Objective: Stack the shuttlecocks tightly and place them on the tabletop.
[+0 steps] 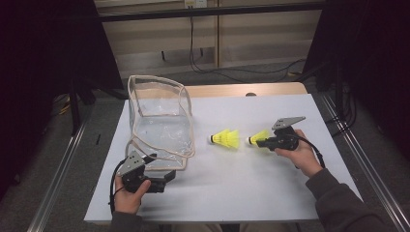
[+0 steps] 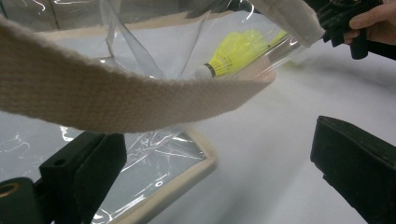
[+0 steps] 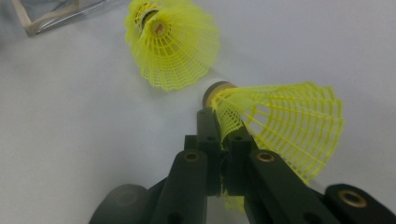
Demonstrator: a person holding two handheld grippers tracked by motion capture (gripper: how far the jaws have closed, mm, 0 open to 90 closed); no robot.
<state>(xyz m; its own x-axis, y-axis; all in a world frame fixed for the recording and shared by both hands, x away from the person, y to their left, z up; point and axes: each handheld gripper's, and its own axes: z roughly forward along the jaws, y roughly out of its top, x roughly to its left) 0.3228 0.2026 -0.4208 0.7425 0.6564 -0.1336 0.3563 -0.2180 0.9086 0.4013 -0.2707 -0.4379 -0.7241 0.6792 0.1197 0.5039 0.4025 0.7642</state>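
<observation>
A clear plastic bag [image 1: 159,121] with beige trim stands open on the white table [image 1: 251,179]. My left gripper [image 1: 163,175] is at the bag's near edge, jaws wide open. In the left gripper view the bag's clear wall [image 2: 154,163] lies over one jaw and its beige strap [image 2: 93,93] crosses above. My right gripper [image 1: 259,141] is shut on the skirt of a yellow shuttlecock [image 1: 256,137], seen close in the right gripper view with the jaws [image 3: 219,128] pinching the mesh of this shuttlecock [image 3: 285,121]. A second yellow shuttlecock [image 1: 226,138] [image 3: 173,42] lies on the table between the bag and the held one.
The table's far edge shows a wooden strip [image 1: 241,90]. Dark floor and metal rails [image 1: 58,179] flank the table. Cables [image 1: 217,67] lie on the floor beyond it. White table surface stretches across the near middle.
</observation>
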